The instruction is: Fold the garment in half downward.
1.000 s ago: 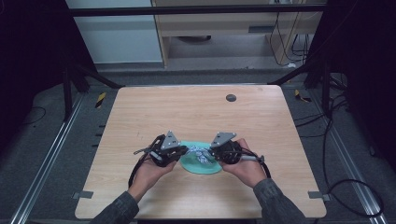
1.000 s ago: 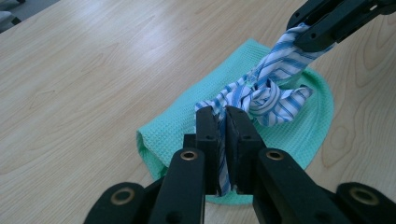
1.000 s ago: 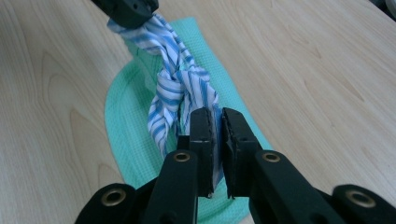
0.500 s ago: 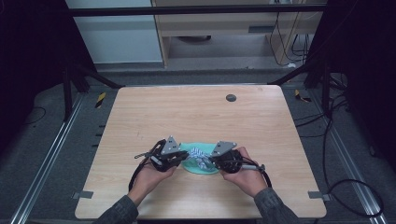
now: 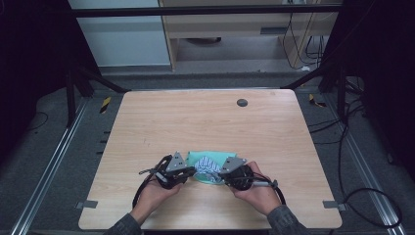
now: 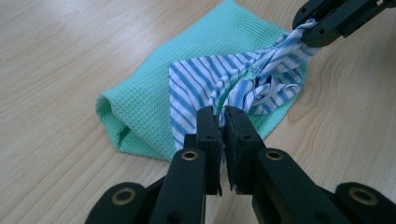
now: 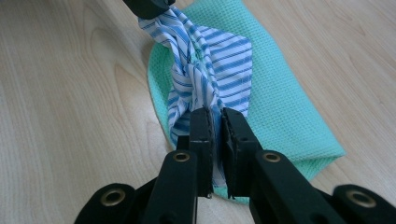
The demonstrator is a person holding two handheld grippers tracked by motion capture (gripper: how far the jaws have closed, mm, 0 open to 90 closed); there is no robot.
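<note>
A blue-and-white striped cloth [image 6: 224,79] lies bunched on a mint-green waffle cloth [image 6: 154,88] near the front of the wooden table [image 5: 205,122]. My left gripper [image 6: 221,114] is shut on one end of the striped cloth. My right gripper [image 7: 217,114] is shut on the other end, and its jaws also appear at the top right of the left gripper view. In the high view the left gripper [image 5: 188,171] and right gripper [image 5: 222,175] face each other across the cloths [image 5: 208,164], with the striped cloth [image 7: 210,70] stretched between them over the green cloth [image 7: 280,102].
A small dark round spot [image 5: 242,102] sits on the tabletop at the far side. Metal rails [image 5: 54,161] and cables [image 5: 352,147] run along the floor on both sides of the table. A cabinet [image 5: 230,29] stands behind.
Both hands have come slightly toward the front edge of the table and lower, bringing the striped cloth down onto the green cloth. Both grips remain closed.
</note>
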